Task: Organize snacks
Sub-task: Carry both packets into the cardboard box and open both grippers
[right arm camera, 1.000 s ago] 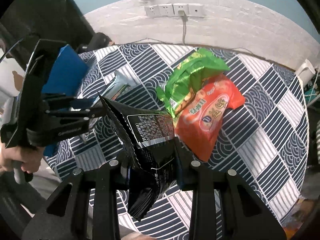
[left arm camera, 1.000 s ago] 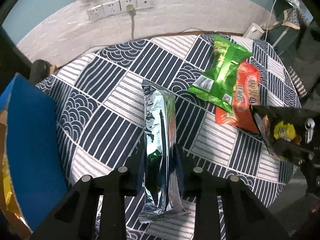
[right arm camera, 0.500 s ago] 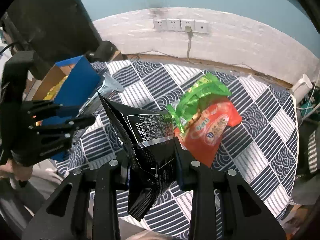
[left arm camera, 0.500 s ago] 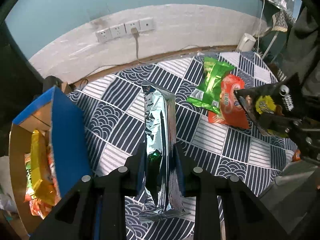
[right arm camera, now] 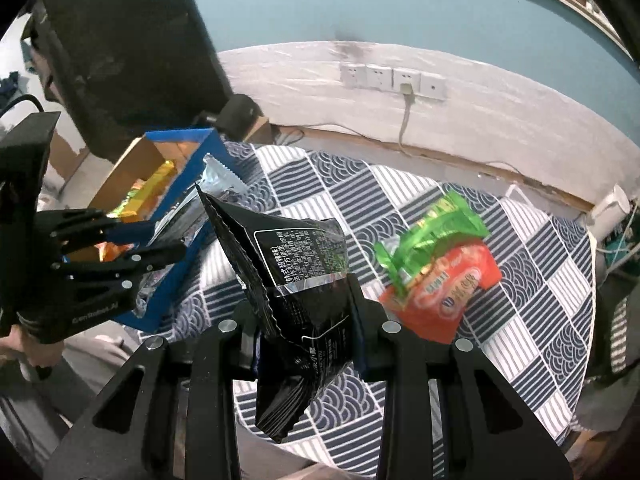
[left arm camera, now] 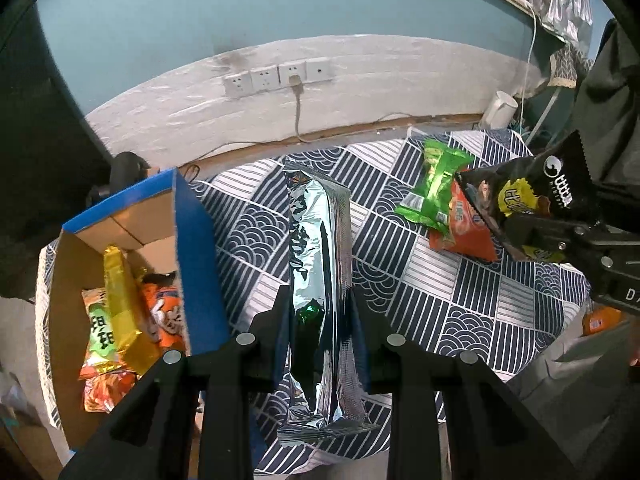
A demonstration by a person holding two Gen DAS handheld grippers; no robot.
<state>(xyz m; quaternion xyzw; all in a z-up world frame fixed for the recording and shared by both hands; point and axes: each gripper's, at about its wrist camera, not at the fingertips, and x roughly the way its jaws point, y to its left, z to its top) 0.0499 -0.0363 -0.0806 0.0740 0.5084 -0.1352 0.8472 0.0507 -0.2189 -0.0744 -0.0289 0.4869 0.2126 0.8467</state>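
At the left, beside the table edge, a blue box (left arm camera: 196,240) stands open with brown cardboard inside; yellow, orange and green snack packs (left arm camera: 120,312) lie in it. The left gripper (left arm camera: 320,312) is clamped on a long silver foil pack (left arm camera: 316,248), gripping it in its lower half, so the pack stands up between the black fingers (left arm camera: 280,320) with its crimped top toward the wall and its bottom end hanging below the jaws. The pack is clear of the table (left arm camera: 440,280), which is round and covered with a navy-and-white wave-and-stripe cloth. That gripper points steeply downward, just right of the box's blue wall.

In the right wrist view a hand (right arm camera: 32,352) holds the left gripper at the left edge. The right gripper (right arm camera: 308,312) is closed on a black pack (right arm camera: 296,264) with white print, pinched near its middle, tilted, its serrated top leaning left. This gripper also points steeply down over the table's near side.

Farther right, 2 packs lie on the cloth: a green pack (right arm camera: 436,228) overlapping the top of an orange pack (right arm camera: 448,292).
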